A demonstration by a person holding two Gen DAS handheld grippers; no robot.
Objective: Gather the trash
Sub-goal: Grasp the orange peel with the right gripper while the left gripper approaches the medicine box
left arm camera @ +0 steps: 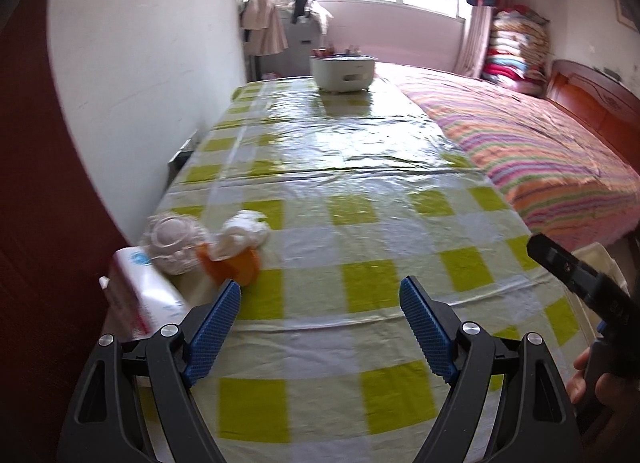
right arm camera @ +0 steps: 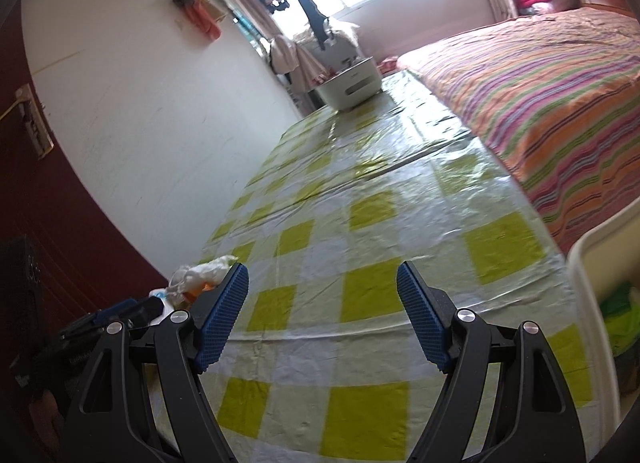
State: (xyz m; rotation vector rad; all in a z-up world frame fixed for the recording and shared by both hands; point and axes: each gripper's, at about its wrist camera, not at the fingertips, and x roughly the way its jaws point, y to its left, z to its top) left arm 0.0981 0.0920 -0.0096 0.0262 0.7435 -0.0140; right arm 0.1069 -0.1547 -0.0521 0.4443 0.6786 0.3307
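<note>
Long table (left arm camera: pixel 360 167) under a glossy green-and-white checked cover, set against the wall on the left, striped bed along its right side

Trash sits bunched at the near left corner — a crumpled white tissue (left arm camera: pixel 245 229), an orange scrap (left arm camera: pixel 236 269) beneath it, a whitish wad (left arm camera: pixel 172 243) beside a tissue pack (left arm camera: pixel 140 295); probably gathered there for one sweep

Left gripper (left arm camera: pixel 320 293) stands wide, nothing between the blue pads, its left finger near the orange scrap

Right gripper (right arm camera: pixel 322 279) also wide and empty, over bare cover; a white bin (right arm camera: pixel 588 263) at the near right edge likely receives the trash

Far end — a white box (left arm camera: pixel 344 73)
</note>
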